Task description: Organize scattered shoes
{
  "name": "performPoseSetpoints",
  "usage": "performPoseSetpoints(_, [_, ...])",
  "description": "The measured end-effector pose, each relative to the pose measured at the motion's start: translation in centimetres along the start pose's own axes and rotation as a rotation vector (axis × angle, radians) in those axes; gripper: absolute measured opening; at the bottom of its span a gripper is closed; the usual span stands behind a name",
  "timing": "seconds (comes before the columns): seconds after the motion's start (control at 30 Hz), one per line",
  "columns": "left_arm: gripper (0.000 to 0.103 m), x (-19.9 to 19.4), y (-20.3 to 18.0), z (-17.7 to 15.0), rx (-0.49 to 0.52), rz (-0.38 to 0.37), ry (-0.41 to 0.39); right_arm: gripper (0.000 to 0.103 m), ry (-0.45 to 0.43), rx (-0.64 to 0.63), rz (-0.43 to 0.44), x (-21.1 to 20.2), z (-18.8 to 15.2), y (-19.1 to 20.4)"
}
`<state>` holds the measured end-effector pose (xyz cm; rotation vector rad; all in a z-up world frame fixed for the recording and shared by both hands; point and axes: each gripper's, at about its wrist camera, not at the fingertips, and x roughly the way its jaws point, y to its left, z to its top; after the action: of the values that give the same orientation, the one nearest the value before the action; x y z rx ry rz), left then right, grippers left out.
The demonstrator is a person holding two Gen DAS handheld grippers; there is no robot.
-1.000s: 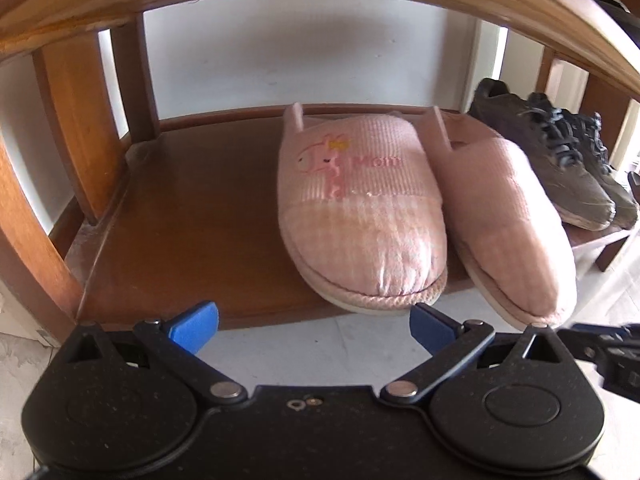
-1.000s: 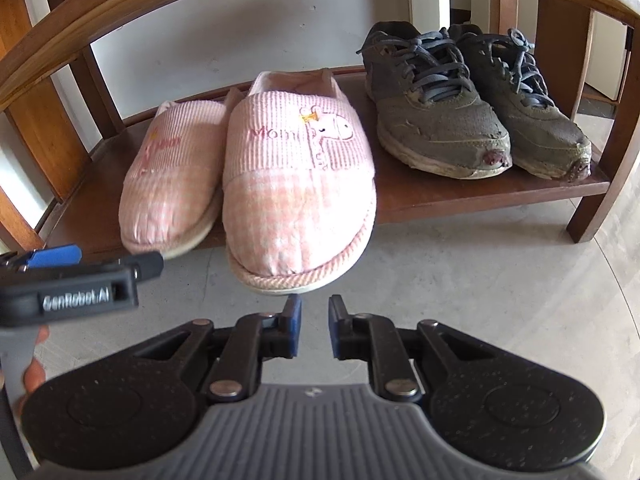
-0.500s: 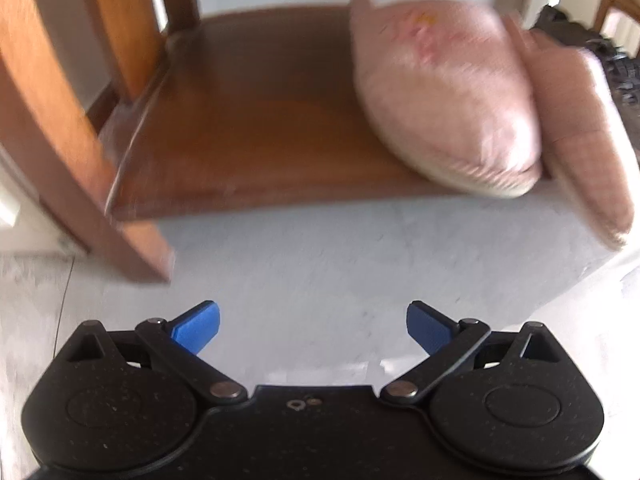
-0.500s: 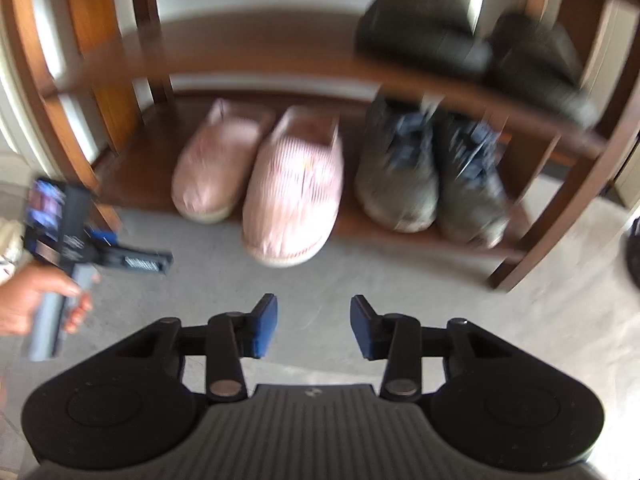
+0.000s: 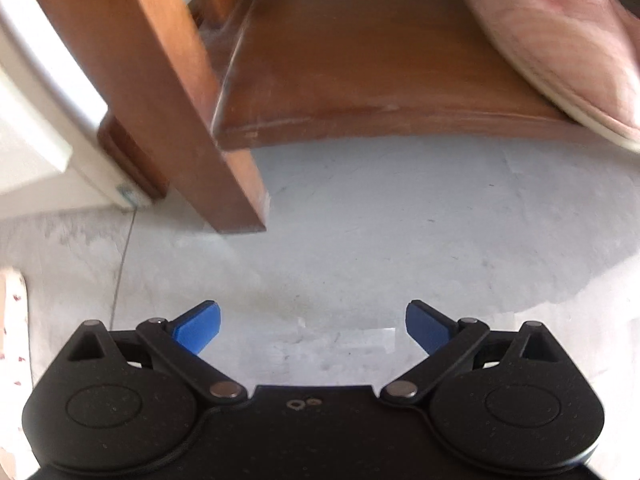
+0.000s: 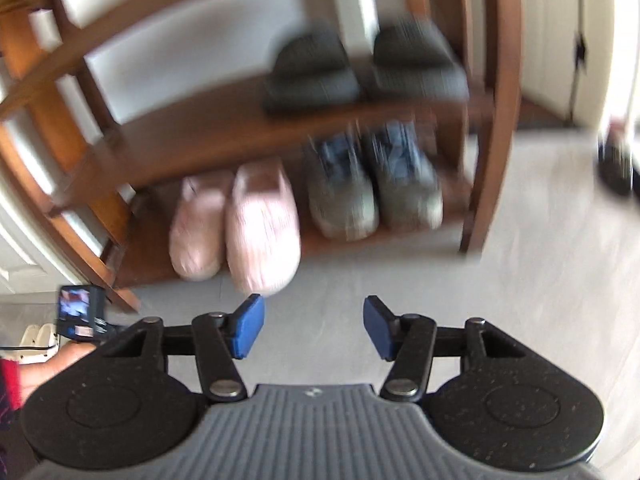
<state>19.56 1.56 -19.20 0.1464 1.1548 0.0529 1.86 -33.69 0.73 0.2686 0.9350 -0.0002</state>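
In the right wrist view, we see the hand (image 6: 44, 368) at lower left, 2 pink slippers (image 6: 236, 228) centre on the wooden rack (image 6: 200, 136), grey sneakers (image 6: 376, 196) just right. We should scan the floor for strays next. Left gripper (image 5: 313, 330) tilts floorward, jaws wide, empty; right gripper (image 6: 313, 328) jaws are opening, empty.

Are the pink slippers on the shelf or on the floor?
On the shelf: both pink slippers rest on the lowest shelf, toes over its front edge.

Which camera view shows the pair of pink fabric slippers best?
The right wrist view: both pink fabric slippers appear whole, though blurred, on the bottom shelf. The left wrist view shows only part of one slipper.
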Motion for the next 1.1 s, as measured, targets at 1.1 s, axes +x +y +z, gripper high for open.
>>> performPoseSetpoints(1.1, [0.101,-6.4,-8.6,-8.0,0.328,-0.195,-0.219,0.059,0.067,-0.090,-0.018,14.6,-13.0,-0.5])
